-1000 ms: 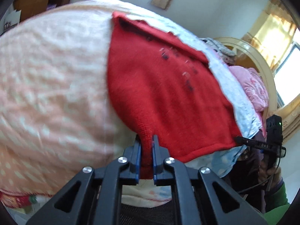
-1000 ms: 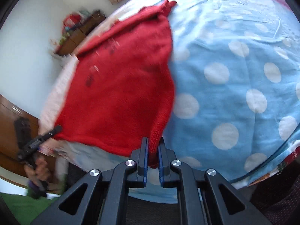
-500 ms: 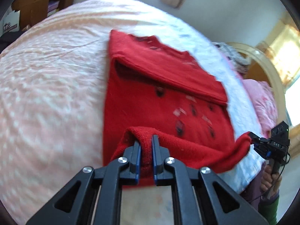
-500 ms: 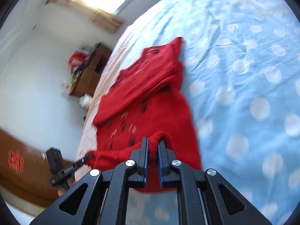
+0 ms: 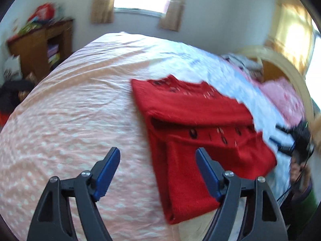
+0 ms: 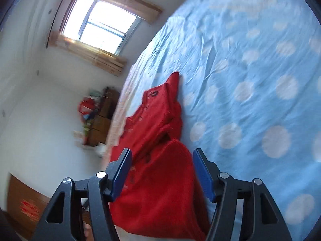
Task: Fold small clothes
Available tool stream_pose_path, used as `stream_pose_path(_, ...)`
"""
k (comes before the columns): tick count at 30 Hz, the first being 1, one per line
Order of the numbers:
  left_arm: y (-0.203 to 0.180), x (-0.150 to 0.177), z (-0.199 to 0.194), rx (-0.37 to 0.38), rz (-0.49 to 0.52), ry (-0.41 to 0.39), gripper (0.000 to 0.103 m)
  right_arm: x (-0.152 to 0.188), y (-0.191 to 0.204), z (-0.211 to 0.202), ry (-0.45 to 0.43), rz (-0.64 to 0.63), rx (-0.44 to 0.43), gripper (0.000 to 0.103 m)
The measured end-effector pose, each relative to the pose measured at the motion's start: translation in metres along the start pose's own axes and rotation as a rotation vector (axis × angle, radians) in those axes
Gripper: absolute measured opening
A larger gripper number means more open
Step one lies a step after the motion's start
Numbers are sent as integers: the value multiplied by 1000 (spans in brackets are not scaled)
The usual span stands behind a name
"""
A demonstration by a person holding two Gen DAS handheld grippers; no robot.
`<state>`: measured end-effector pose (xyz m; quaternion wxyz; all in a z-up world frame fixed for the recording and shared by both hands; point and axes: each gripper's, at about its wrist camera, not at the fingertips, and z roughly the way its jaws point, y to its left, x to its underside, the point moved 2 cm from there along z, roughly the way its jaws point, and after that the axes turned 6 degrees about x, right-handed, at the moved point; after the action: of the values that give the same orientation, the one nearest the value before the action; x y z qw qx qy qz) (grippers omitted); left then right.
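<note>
Inspecting scene: a red knitted sweater (image 5: 202, 132) lies partly folded on a bed (image 5: 76, 104), across the seam where the pink dotted sheet meets the blue dotted sheet (image 6: 250, 84).
Left gripper (image 5: 158, 170): spread wide, holding nothing; its blue pads stand clear above the cloth.
Right gripper (image 6: 162, 168): likewise spread wide and empty; the near folded edge of the sweater (image 6: 160, 180) shows between its fingers, contact not evident.
Garment state: one flap lies folded over at the far side, a second over the near end; both views are motion-blurred, so fine edges are uncertain.
Governing relation: in the left wrist view the garment lies from 12 to 3 o'clock of the claw, offset to its right; in the right wrist view it runs straight ahead, toward 12 o'clock.
Long axis: roughly 11 to 5 o'clock in the left view.
Nearer hand: the right, by judgement, since the cloth sits directly between its fingers.
Progress: judged well along; a further fold or smoothing probably remains.
Risk: a loose knit flap may slide open if regripped unevenly.
</note>
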<state>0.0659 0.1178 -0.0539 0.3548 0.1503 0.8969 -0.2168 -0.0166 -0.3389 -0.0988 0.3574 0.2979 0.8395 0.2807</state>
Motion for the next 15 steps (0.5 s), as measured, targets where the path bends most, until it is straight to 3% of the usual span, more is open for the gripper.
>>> stream_pose_path(3,-18,0,22,17,56,8,77,17,17,-21,-63,-138,98,64)
stream_pose_path(7,-24,-1,51,38,37,23,64,29,30,-45,-132,-272,188,64)
stream_pose_path(15,-26,7,73,42,-4,63,61,40,34,-56,-154,-334,235,64)
